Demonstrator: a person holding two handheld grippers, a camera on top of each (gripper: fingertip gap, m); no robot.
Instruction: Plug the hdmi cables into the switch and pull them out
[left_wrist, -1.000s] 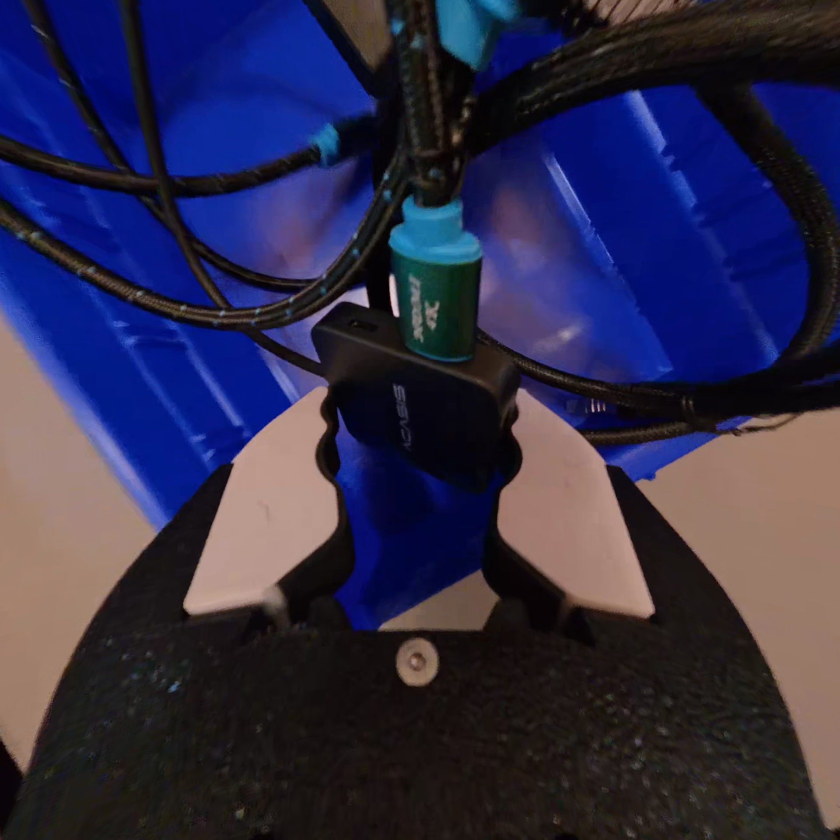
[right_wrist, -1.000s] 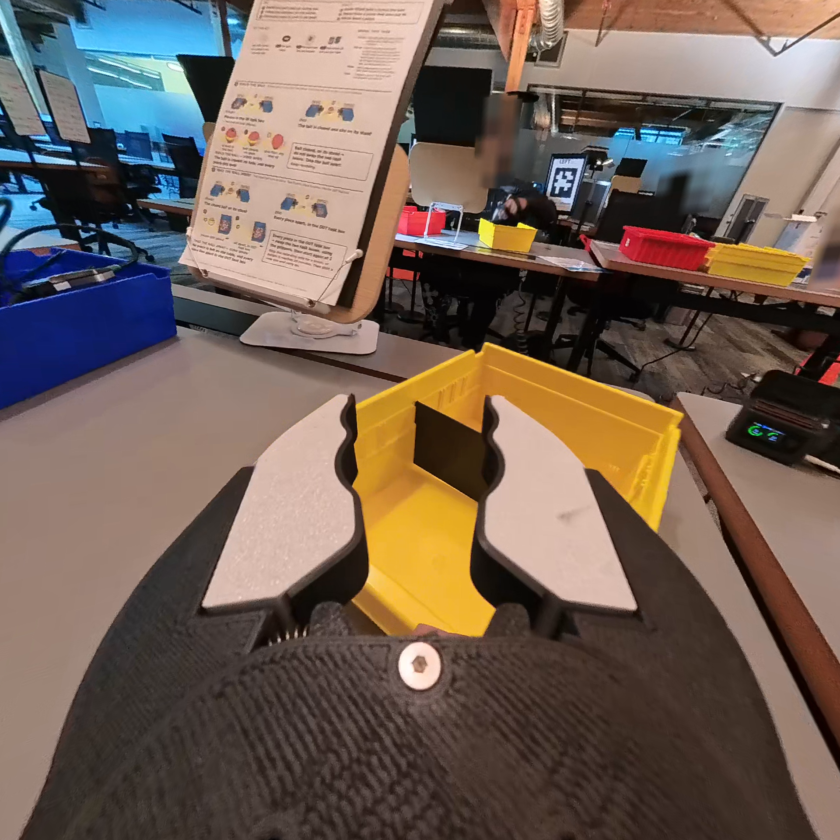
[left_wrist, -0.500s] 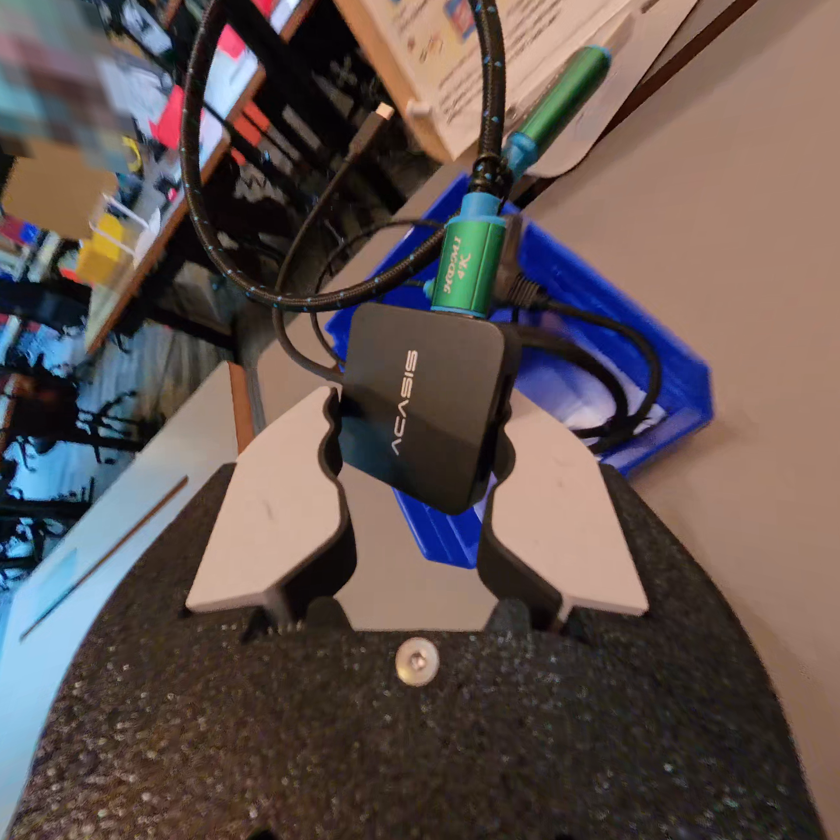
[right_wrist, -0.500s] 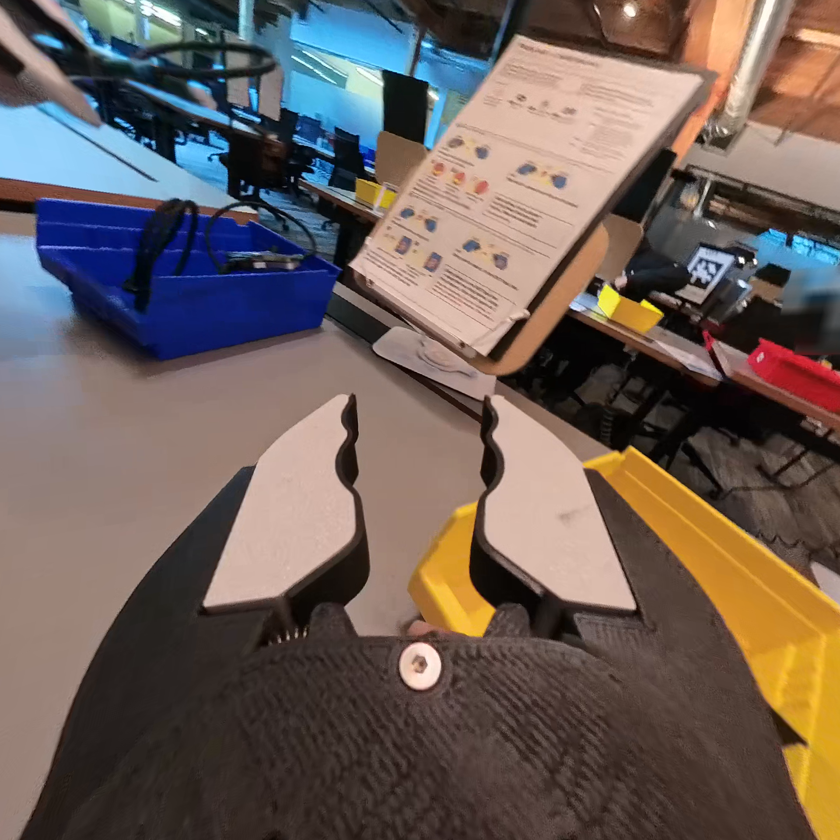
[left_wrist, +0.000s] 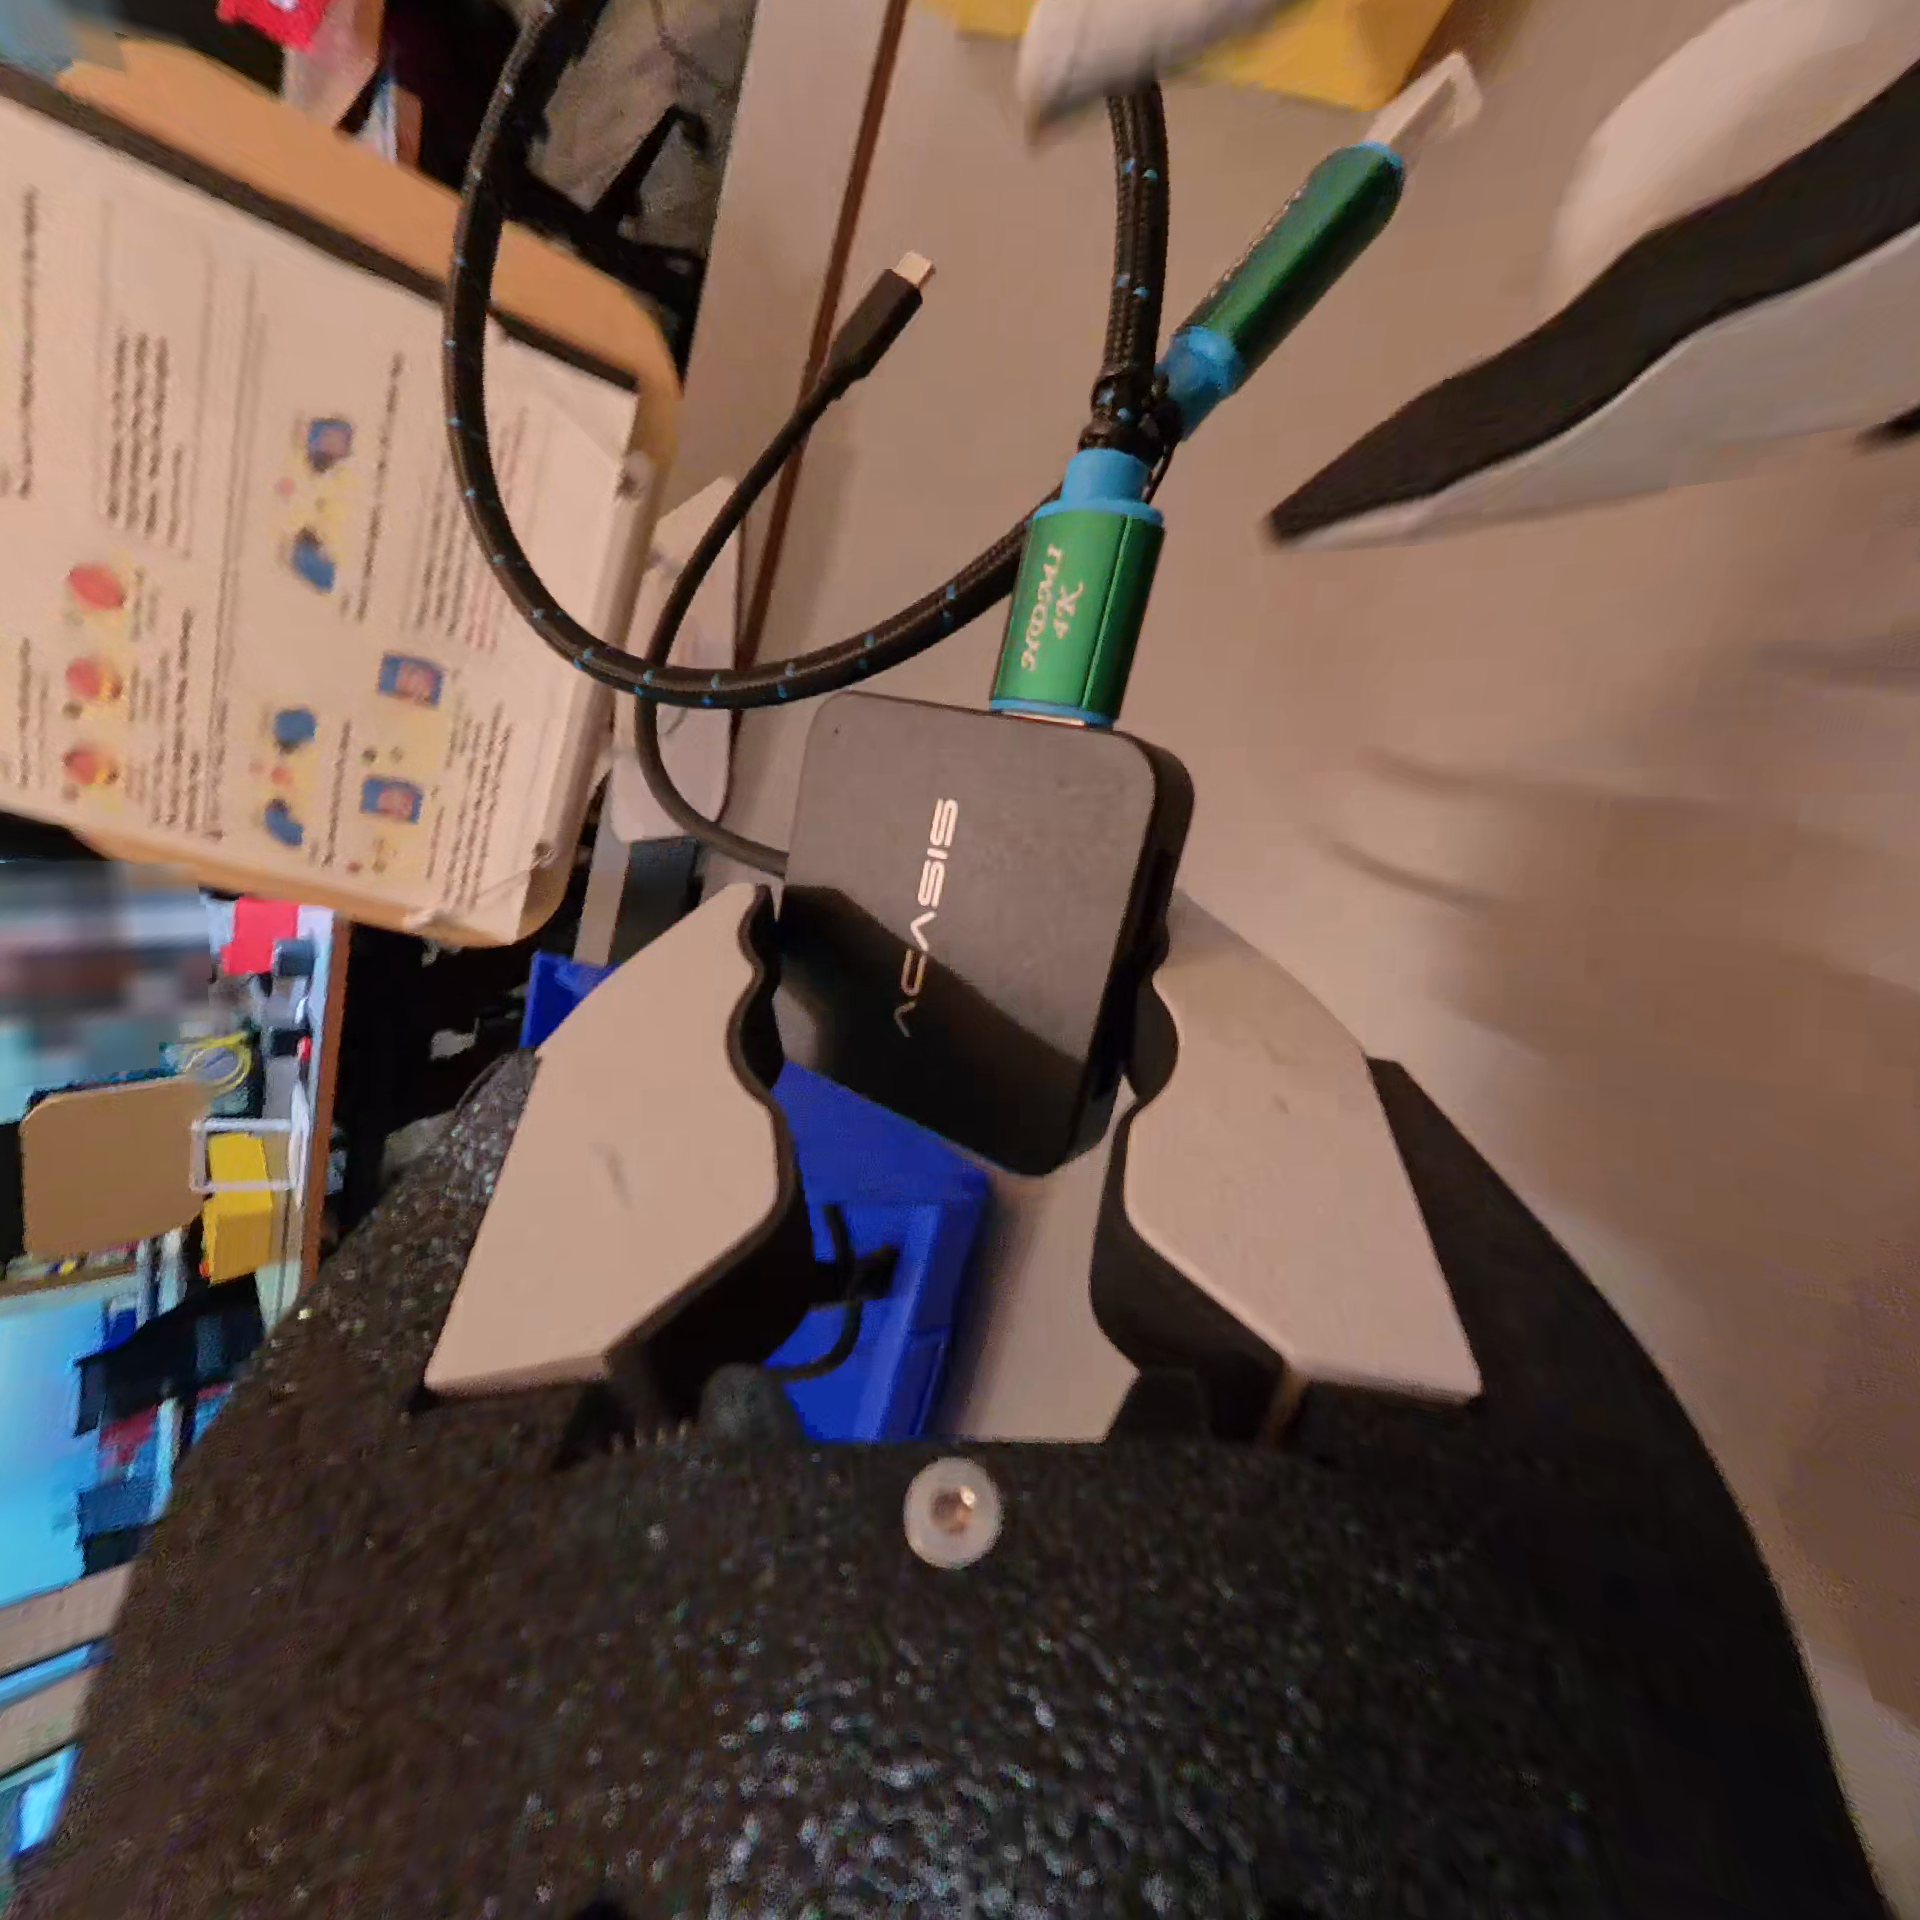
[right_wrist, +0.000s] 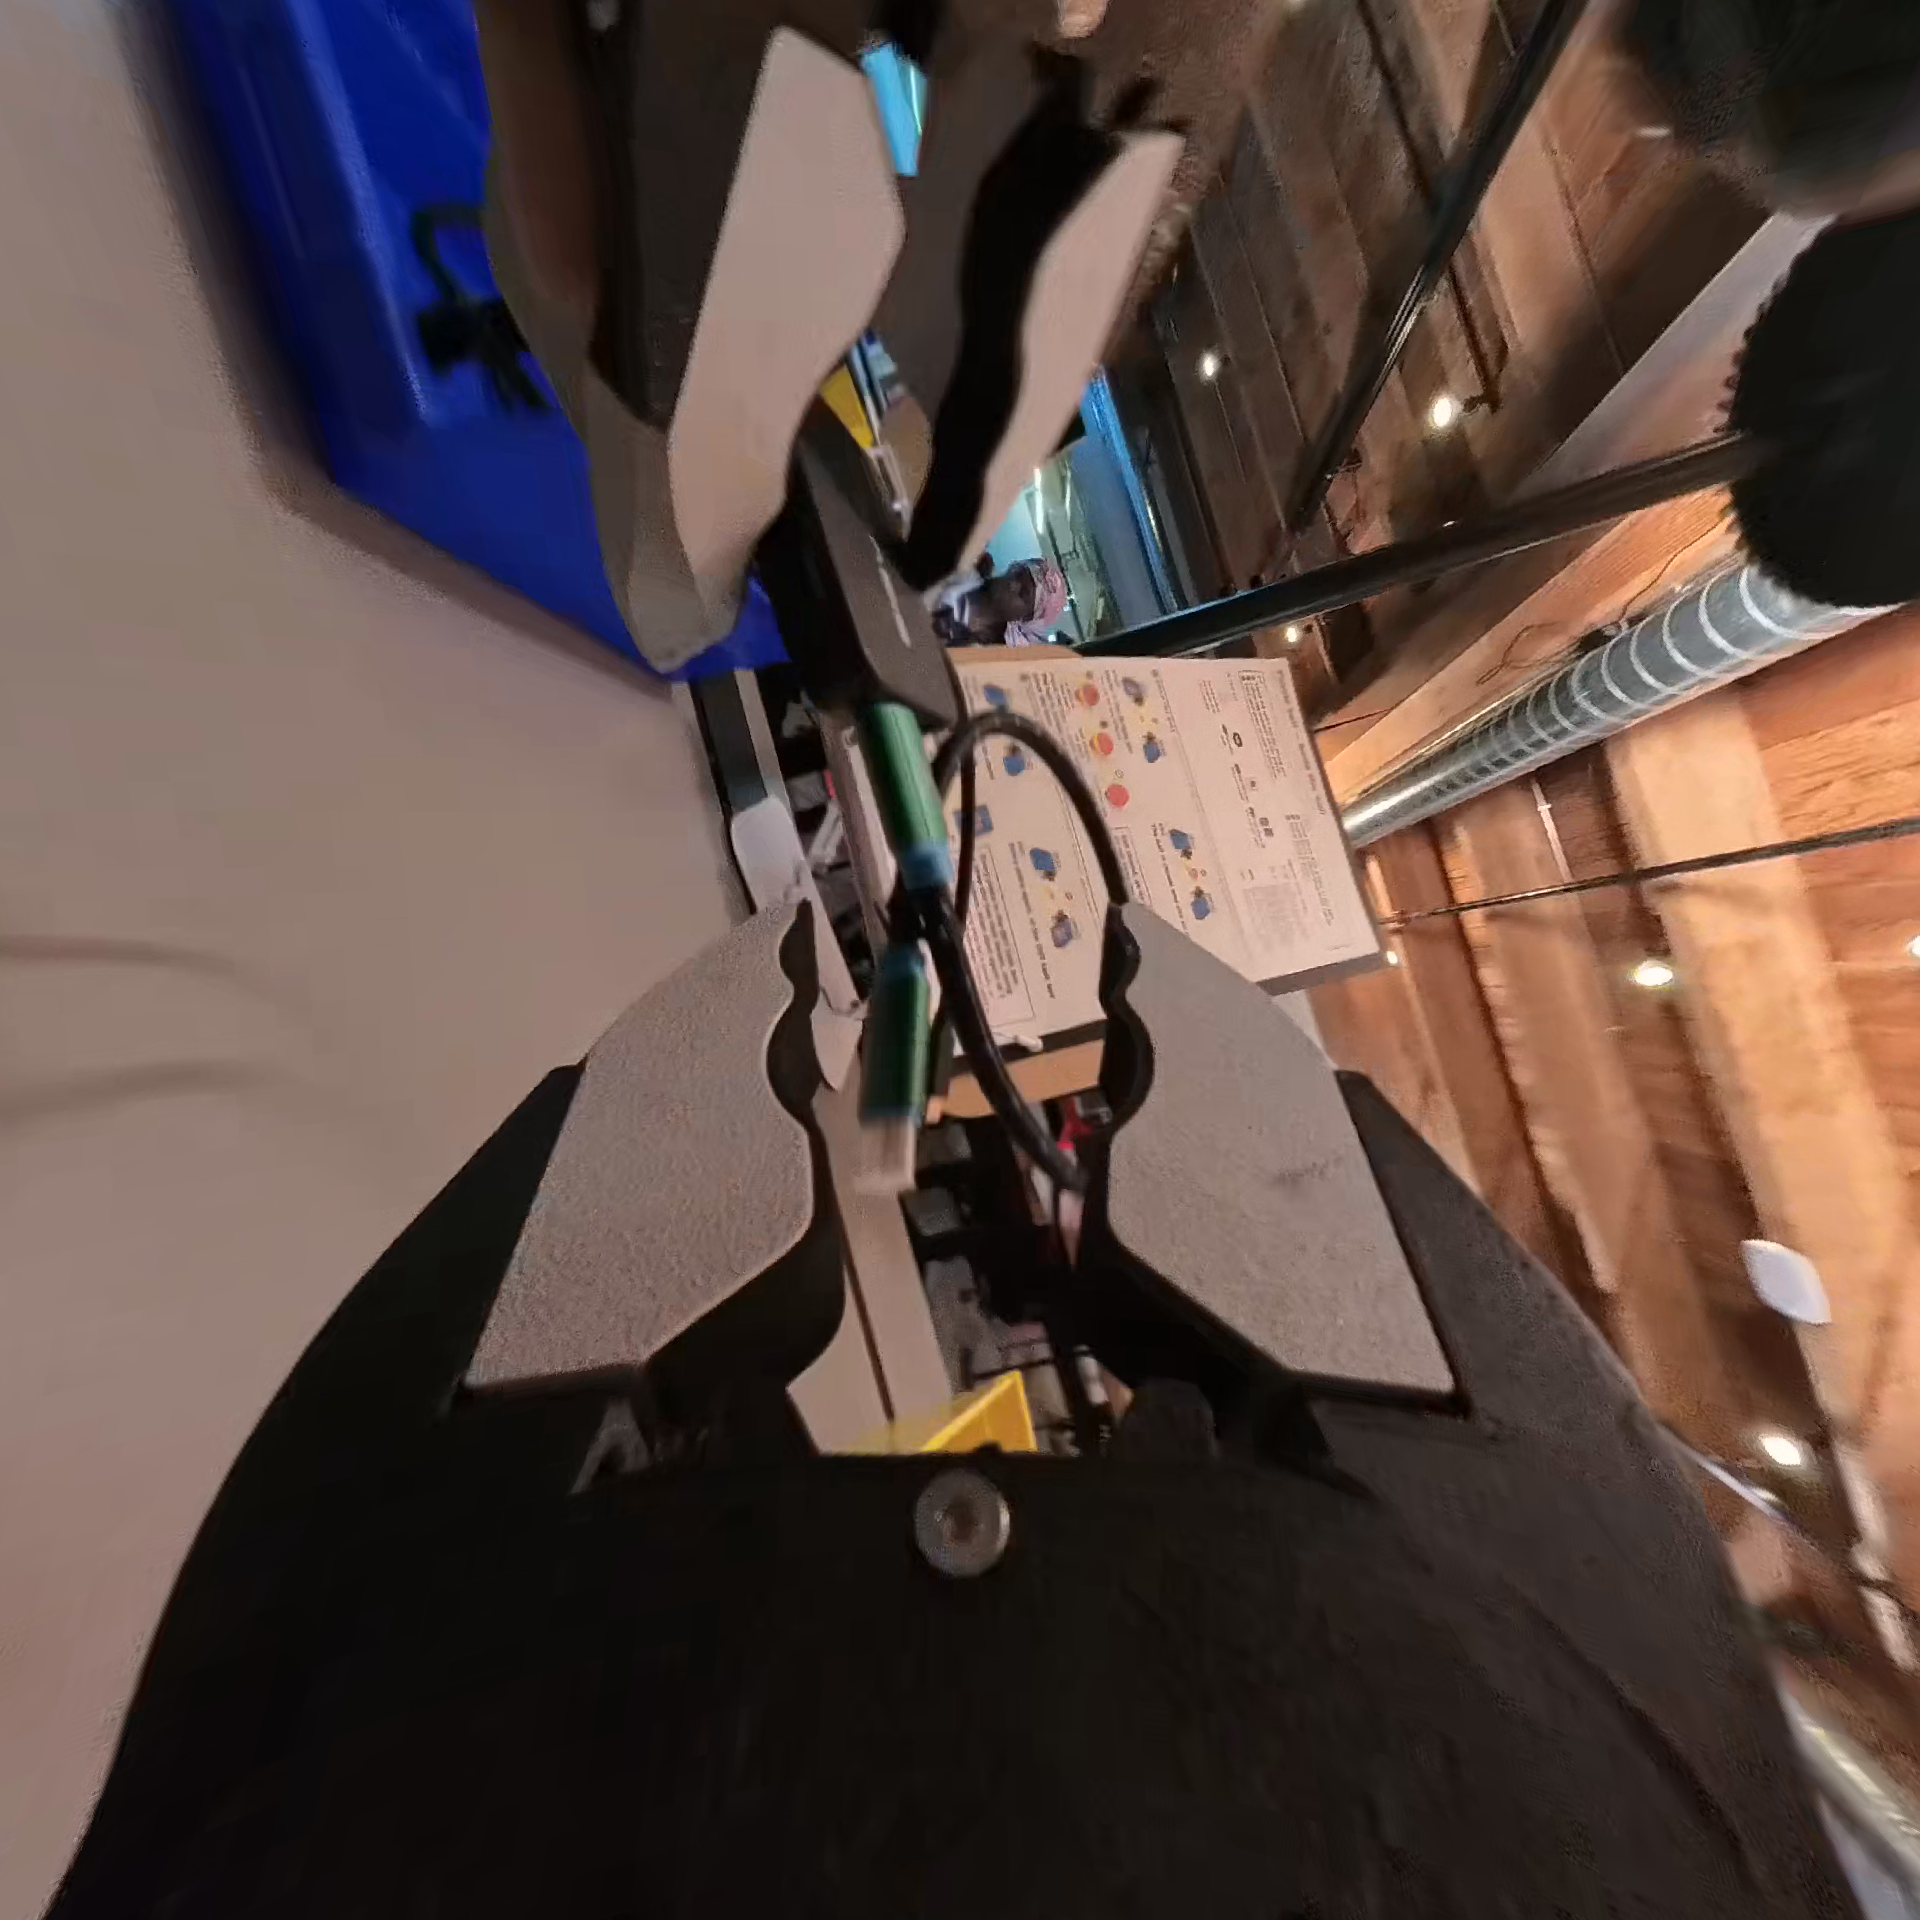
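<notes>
The left gripper (left_wrist: 951, 987) has lifted the switch (left_wrist: 982, 925) out of the blue bin (left_wrist: 883, 1236) and stays clamped on it, one green plug (left_wrist: 1075, 623) seated ahead. The right gripper (right_wrist: 956, 997), jaws apart, has swung over; the free plug (right_wrist: 896, 1049) now hangs between its fingers, ready for grasping.

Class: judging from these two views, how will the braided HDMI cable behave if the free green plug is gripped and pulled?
The braided cable probably bends easily: it hangs in a loop. The free green plug looks rigid, so fingers should grip it firmly. It dangles loose and may swing. The switch likely stays put, clamped in the left gripper.
</notes>
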